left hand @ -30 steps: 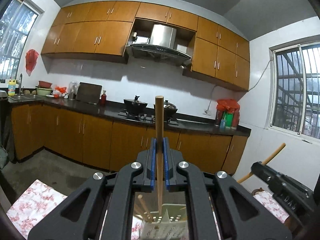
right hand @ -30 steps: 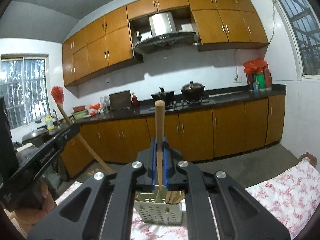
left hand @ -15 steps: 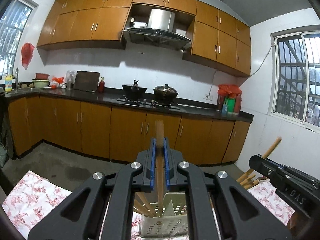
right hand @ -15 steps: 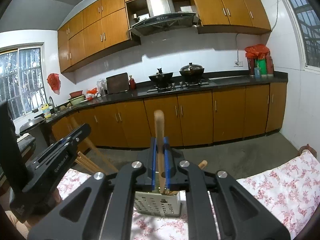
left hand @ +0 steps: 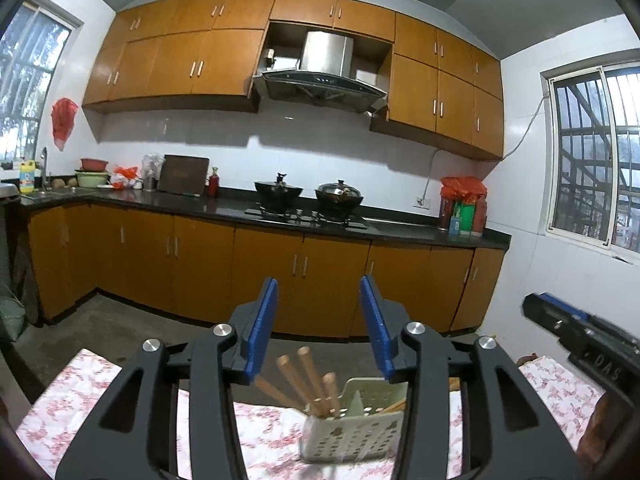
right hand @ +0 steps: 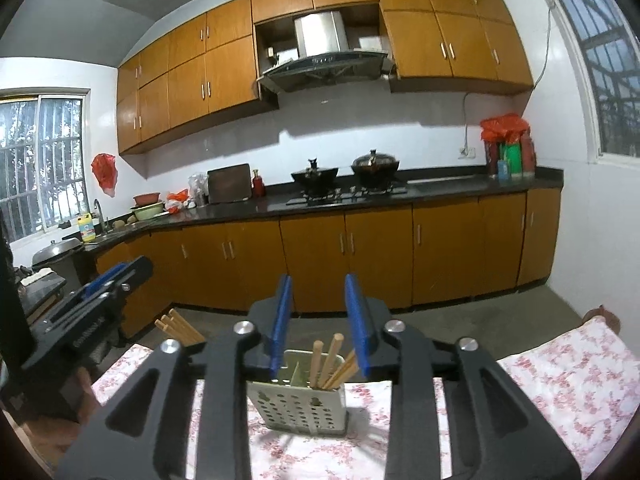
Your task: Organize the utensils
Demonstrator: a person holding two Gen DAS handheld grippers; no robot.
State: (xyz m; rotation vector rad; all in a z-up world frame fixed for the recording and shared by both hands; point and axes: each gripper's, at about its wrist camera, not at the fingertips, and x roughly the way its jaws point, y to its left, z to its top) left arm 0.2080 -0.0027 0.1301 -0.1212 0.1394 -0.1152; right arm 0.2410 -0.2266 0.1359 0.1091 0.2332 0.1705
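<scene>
Left wrist view puts your left tool (left hand: pixel 318 324) above the perforated holder (left hand: pixel 352 430) on the floral tabletop (left hand: pixel 80 396); its jaws are opening, released, with nothing between the pads. Your right tool (right hand: pixel 320 320) is the same: jaws opening, empty, the holder (right hand: pixel 298 402) below it at 6 o'clock. The wooden utensils (left hand: pixel 310 376) stand in the holder, leaning toward 10 o'clock in the left wrist view.

The risk, as I judge it: the holder looks light, and the tilted handles (right hand: pixel 328 360) reach up near both sets of pads. Draw back low or sideways and a pad could catch a handle and tip the holder.

Room is open above and toward the cabinets at 12 o'clock. The other tool (left hand: pixel 580 332) sits near at 3 o'clock.
</scene>
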